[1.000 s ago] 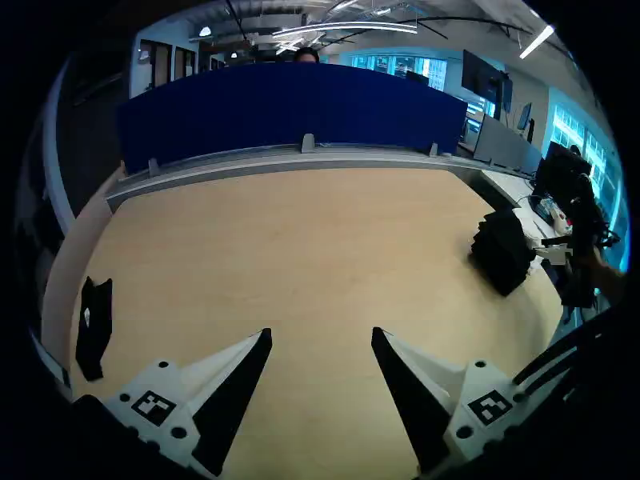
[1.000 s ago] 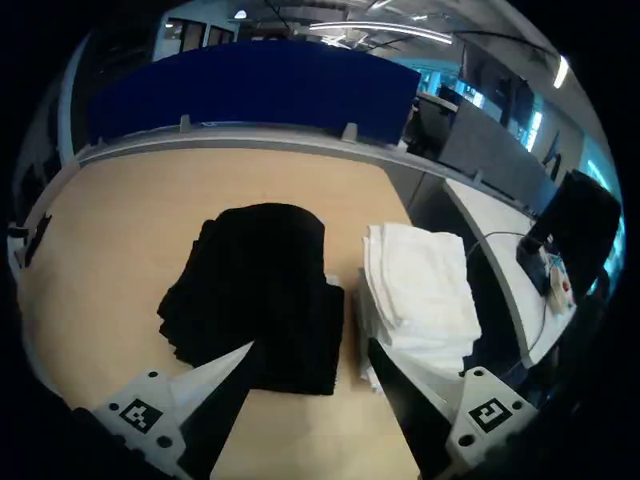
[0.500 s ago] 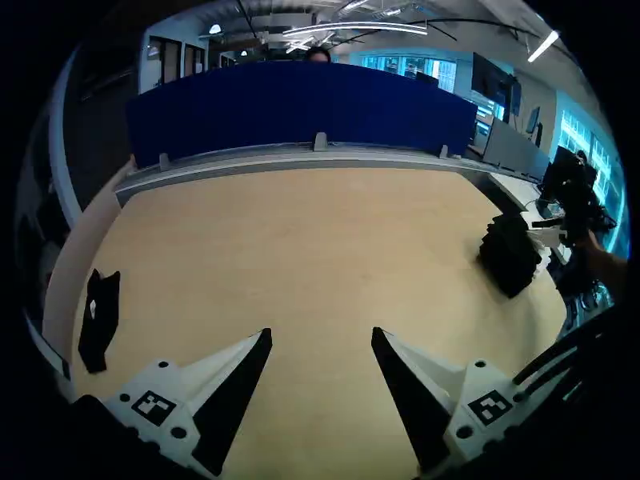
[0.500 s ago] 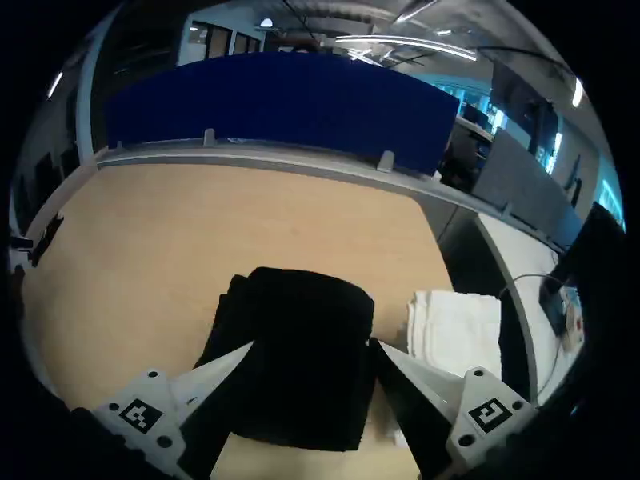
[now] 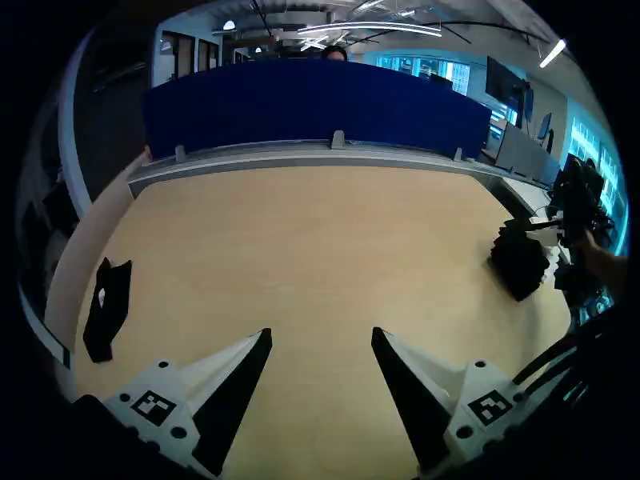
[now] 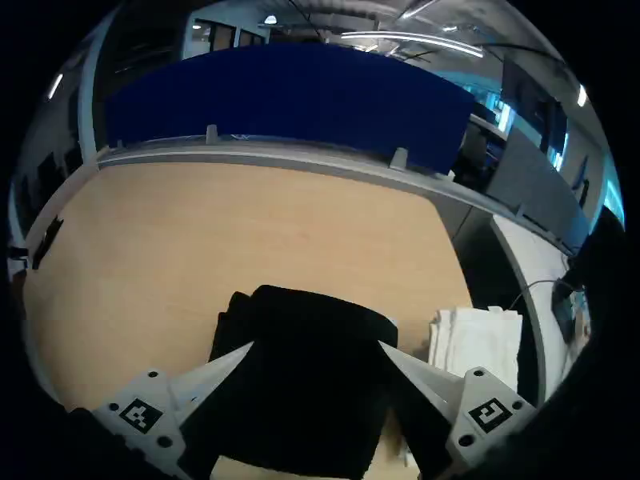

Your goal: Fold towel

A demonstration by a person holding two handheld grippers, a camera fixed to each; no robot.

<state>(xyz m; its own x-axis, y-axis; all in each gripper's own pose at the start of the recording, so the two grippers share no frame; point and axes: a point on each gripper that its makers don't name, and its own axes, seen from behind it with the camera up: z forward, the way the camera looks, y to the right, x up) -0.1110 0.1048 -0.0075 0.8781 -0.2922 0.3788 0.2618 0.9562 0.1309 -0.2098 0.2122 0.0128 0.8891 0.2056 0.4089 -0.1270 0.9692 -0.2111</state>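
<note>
while right gripper spreads wide astride one black towel stack, one white stack just beside — left gripper wide over desk, one black item near edge.

You see a black towel stack, a white towel stack, a pale tan wood-grain table and a deep blue partition.
</note>
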